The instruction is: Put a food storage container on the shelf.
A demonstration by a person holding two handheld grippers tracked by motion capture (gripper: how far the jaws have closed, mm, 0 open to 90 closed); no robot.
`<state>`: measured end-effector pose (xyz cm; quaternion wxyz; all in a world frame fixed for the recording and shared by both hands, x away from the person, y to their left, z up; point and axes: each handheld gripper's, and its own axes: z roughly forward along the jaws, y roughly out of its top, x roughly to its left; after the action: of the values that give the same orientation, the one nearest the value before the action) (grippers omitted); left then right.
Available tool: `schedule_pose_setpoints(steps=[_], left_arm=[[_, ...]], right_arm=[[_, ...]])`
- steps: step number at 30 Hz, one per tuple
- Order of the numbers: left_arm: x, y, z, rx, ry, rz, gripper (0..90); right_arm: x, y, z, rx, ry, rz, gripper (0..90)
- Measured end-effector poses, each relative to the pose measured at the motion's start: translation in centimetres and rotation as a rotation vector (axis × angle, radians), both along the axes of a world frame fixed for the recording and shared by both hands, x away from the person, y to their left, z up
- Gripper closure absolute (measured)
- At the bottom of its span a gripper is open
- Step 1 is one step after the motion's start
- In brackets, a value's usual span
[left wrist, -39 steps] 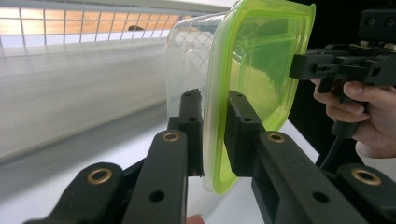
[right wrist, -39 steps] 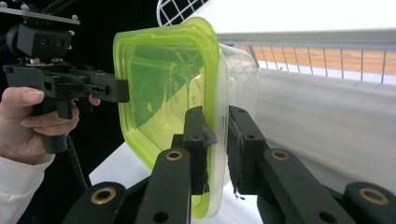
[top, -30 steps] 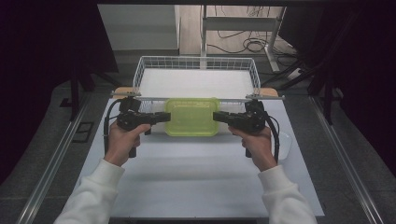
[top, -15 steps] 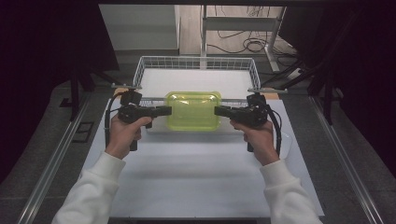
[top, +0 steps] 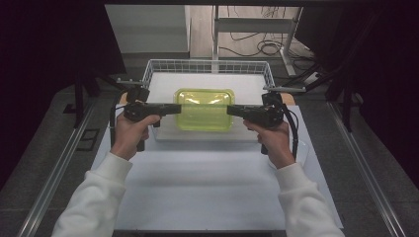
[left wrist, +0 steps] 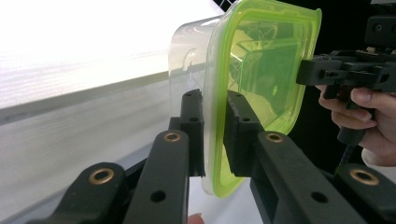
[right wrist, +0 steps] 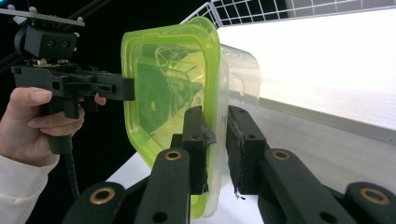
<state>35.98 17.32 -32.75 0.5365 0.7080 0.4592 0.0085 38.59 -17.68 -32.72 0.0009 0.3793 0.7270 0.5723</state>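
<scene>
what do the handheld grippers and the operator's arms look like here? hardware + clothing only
Both are black pistol-grip units: left gripper, right gripper. Each has two black linked fingers with brass-coloured pivot pins and dark pads. A black ribbed cable trails from the right one. The person wears white long sleeves with ribbed cuffs.

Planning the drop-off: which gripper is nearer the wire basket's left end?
Left. The left gripper grips the lidded container at its left edge, beside the wire basket left end; the right gripper holds the opposite edge.
</scene>
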Motion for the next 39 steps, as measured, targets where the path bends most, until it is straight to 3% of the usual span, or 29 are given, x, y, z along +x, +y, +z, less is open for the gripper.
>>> schedule_pose_setpoints(steps=[11,17,26,39], left_arm=[[1.3,-0.2,0.9,-0.001,-0.012,0.005,79.7],[2.1,-0.2,1.5,-0.005,-0.014,0.008,79.7],[4.1,0.0,2.1,-0.017,-0.006,0.014,79.8],[7.3,-0.2,2.5,-0.012,0.018,0.015,79.8]], right_arm=[[1.3,-0.1,1.0,-0.003,-0.007,-0.009,77.4],[2.1,0.1,1.9,-0.031,-0.019,-0.019,77.6],[3.9,0.3,2.8,-0.037,-0.020,-0.023,77.7],[7.0,0.3,3.1,-0.031,0.013,-0.039,77.8]])
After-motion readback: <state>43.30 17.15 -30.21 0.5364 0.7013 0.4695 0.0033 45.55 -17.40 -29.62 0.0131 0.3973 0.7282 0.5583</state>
